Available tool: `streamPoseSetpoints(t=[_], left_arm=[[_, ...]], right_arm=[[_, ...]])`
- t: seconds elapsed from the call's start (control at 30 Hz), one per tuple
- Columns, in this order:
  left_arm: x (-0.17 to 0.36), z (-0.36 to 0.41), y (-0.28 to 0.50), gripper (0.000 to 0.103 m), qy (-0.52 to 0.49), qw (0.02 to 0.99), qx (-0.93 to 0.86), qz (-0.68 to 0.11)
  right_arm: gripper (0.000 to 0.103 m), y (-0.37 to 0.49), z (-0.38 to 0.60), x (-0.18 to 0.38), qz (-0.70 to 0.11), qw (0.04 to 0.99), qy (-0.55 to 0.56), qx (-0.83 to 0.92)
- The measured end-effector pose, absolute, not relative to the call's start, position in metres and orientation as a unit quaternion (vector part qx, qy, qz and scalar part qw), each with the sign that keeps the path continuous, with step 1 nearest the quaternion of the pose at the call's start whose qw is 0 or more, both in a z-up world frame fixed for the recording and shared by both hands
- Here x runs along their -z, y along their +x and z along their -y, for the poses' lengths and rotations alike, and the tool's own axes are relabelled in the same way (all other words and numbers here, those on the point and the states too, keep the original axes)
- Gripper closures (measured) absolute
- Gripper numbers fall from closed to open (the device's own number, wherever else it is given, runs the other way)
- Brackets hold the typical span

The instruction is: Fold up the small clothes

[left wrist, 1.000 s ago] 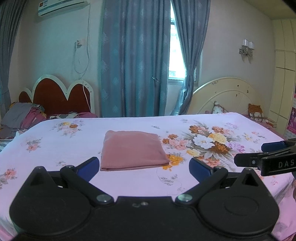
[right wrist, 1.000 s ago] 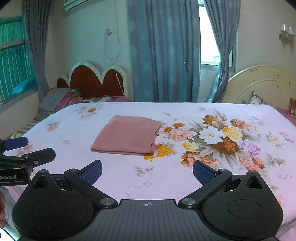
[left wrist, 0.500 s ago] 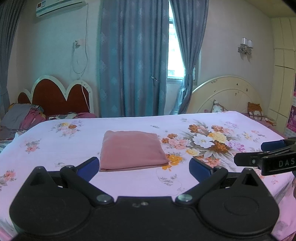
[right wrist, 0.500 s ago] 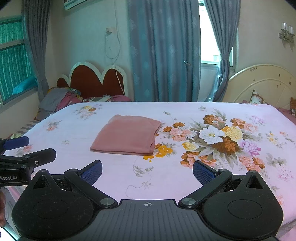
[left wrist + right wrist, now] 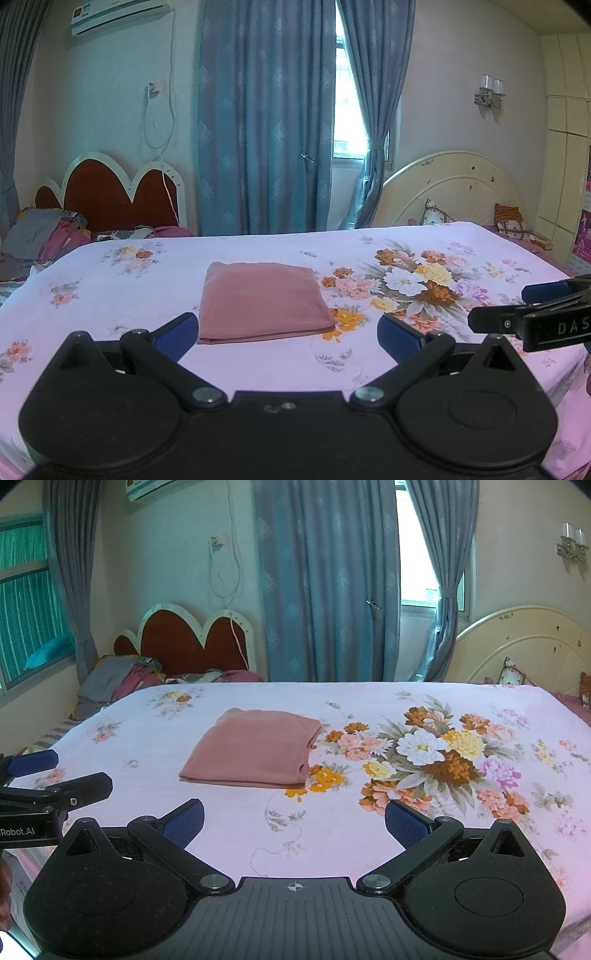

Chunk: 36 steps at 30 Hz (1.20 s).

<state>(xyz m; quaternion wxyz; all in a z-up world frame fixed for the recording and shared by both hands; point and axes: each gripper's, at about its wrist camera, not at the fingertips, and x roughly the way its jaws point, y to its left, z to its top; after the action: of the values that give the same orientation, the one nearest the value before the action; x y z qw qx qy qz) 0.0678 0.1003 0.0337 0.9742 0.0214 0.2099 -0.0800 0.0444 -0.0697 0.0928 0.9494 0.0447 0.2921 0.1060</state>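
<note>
Cloth [image 5: 262,301]: pink, folded into a flat rectangle, lying on the bedsheet [image 5: 110,295] left of the large flower print [image 5: 410,284], toward the middle of the bed. Edges squared, fold along the near side. Touched by neither gripper.

Left gripper [image 5: 286,328]: jaws spread wide, blue pads [image 5: 175,330] apart, nothing between them; held above the near edge of the bed, short of the cloth.

Right gripper [image 5: 293,821]: likewise released, pads [image 5: 404,821] wide apart, empty; near edge of the bed, right of the left gripper, cloth ahead and slightly left.

Headboard [image 5: 110,192]: red with white scalloped trim, far left. Second headboard [image 5: 454,188]: cream, far right. Curtains [image 5: 266,122]: blue, far wall. Clothes pile [image 5: 44,236]: far left, off the sheet.
</note>
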Motion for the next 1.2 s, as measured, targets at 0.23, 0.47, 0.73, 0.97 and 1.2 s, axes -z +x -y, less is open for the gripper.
streamPoseSetpoints(t=[0.23,0.47,0.73,0.97,1.2], left_arm=[[-0.0342,-0.1023,0.0696,0.000,0.021,0.974,0.081,-0.210],[-0.0343,-0.1015,0.0700,0.000,0.022,0.974,0.080,-0.210],[-0.0342,-0.1016,0.0704,0.000,0.022,0.974,0.079,-0.209],[-0.0337,-0.0998,0.0721,0.000,0.020,0.975,0.080,-0.207],[-0.0331,-0.0978,0.0709,0.000,0.020,0.975,0.081,-0.208]], right_arm=[[0.000,0.0436,0.0723,-0.0918,-0.292,0.950,0.048,-0.105],[0.000,0.0431,0.0731,-0.0923,-0.291,0.950,0.049,-0.105],[0.000,0.0437,0.0727,-0.0920,-0.292,0.949,0.050,-0.104],[0.000,0.0437,0.0725,-0.0920,-0.292,0.949,0.050,-0.106],[0.000,0.0451,0.0713,-0.0906,-0.292,0.949,0.050,-0.108]])
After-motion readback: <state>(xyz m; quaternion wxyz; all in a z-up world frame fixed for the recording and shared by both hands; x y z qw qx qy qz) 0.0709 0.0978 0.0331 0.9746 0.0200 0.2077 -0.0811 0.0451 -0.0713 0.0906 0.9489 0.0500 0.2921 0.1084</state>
